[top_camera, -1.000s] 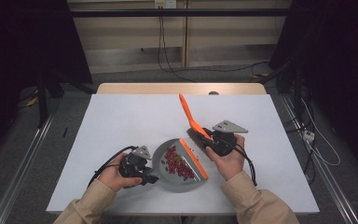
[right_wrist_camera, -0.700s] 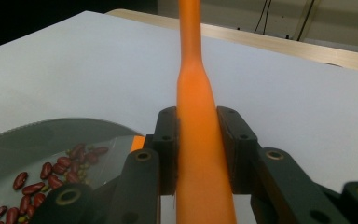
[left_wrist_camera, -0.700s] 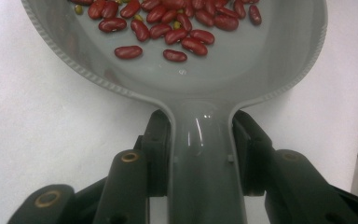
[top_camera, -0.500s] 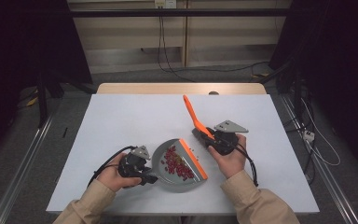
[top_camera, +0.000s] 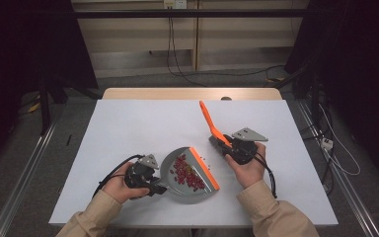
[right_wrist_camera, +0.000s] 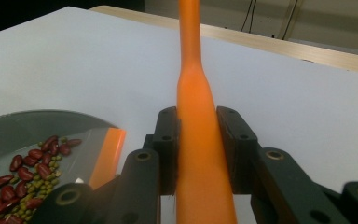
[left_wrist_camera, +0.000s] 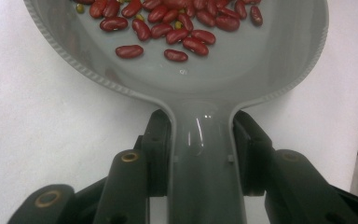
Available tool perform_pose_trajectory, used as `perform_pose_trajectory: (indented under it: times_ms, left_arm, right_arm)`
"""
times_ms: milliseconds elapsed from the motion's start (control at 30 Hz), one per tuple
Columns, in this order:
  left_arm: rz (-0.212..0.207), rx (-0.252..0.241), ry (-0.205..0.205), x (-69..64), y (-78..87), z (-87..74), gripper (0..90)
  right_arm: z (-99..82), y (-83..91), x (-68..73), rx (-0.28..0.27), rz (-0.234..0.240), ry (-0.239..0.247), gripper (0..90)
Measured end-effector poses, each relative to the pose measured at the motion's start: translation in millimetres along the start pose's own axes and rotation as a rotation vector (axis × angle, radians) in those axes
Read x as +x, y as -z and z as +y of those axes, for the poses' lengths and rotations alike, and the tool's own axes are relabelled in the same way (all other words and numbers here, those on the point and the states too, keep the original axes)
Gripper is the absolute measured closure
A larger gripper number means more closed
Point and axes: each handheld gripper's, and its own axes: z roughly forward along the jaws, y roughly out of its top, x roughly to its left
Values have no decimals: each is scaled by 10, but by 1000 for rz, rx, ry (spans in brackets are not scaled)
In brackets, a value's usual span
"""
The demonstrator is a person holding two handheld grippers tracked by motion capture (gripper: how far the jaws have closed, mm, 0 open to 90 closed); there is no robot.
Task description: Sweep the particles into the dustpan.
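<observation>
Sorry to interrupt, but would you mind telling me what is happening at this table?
A person is sweeping up beans. The left gripper is clamped on the handle of a grey dustpan that lies on the white table and holds red beans. The right gripper grips an orange brush handle, raised beside the pan's orange lip.

The right gripper (right_wrist_camera: 198,140) has its black fingers (right_wrist_camera: 168,140) clamped on both sides of an orange handle (right_wrist_camera: 193,116), which runs up and away over the white desk (right_wrist_camera: 284,84). Near on the left sits a grey dustpan (right_wrist_camera: 37,126) with an orange lip, holding red beans (right_wrist_camera: 28,170) and small green ones.
</observation>
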Motion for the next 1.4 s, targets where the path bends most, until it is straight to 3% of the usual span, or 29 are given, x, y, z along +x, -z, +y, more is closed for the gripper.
perform_pose_trajectory:
  times_ms: [167, 400, 600, 900, 1033, 1133, 1233, 1300, 1400]
  left_arm:
    - [4, -15, 14, 5, 23, -9, 627]
    - [6, -27, 23, 16, 57, -15, 626]
    - [4, -28, 30, 19, 54, -16, 626]
    - [5, -25, 32, 18, 55, -15, 626]
    - [4, -26, 32, 17, 56, -15, 626]
    - [2, -21, 27, 23, 55, -15, 626]
    - [5, -26, 31, 20, 59, -14, 626]
    - [4, -25, 33, 19, 57, -16, 626]
    - [0, -18, 29, 27, 51, -16, 626]
  right_arm:
    - [-63, -50, 50, 24, -6, 32, 711]
    - [-142, -40, 297, 21, 25, 88, 707]
    - [-174, -19, 386, 16, 54, 69, 697]
    - [-182, 2, 537, 25, 93, 79, 693]
    - [-147, 7, 489, 30, 66, 101, 699]
    - [-96, 7, 434, 72, 85, 91, 698]
    - [-16, 1, 408, 123, 66, 134, 700]
    - [29, -17, 391, 158, 76, 129, 698]
    - [110, -47, 367, 239, 91, 134, 684]
